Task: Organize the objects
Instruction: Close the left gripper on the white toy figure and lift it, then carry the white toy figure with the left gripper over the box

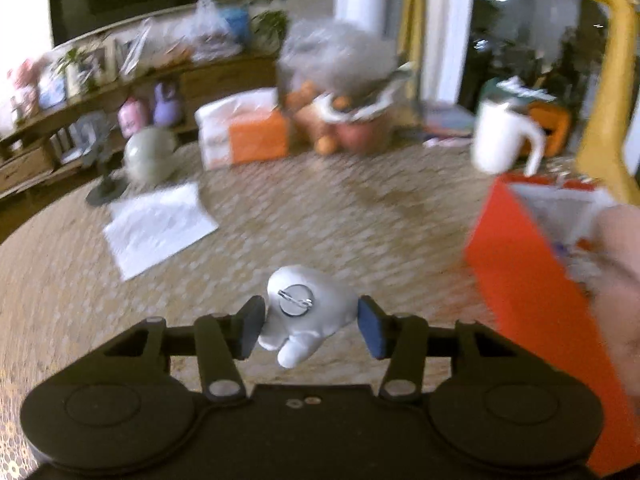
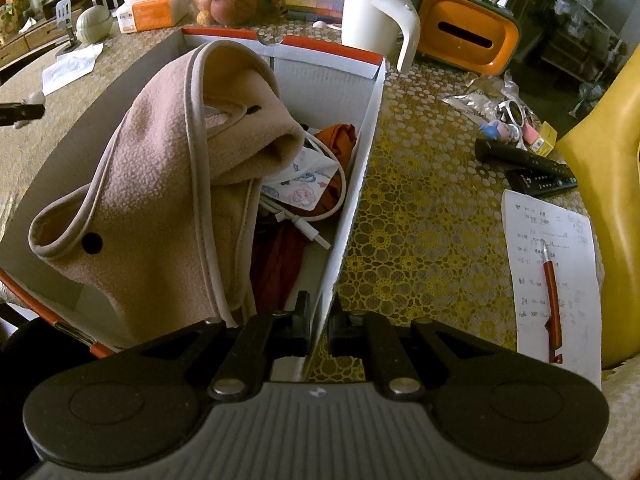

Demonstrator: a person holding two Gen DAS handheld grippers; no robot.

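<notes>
While airborne, white figurine sits inside left gripper.

My left gripper pinches a small white figurine, pin-back disc facing me, above the patterned tabletop. My right gripper clamps the near wall of the orange-rimmed box, which holds a beige fleece, white cable and red cloth.

Bare tablecloth open ahead of left gripper; paper sheet left, orange box close right. Box interior crowded: beige fleece fills left side, white cable and red cloth along right wall. Outside box: lace cloth free up to remote and note sheet with pen.
</notes>
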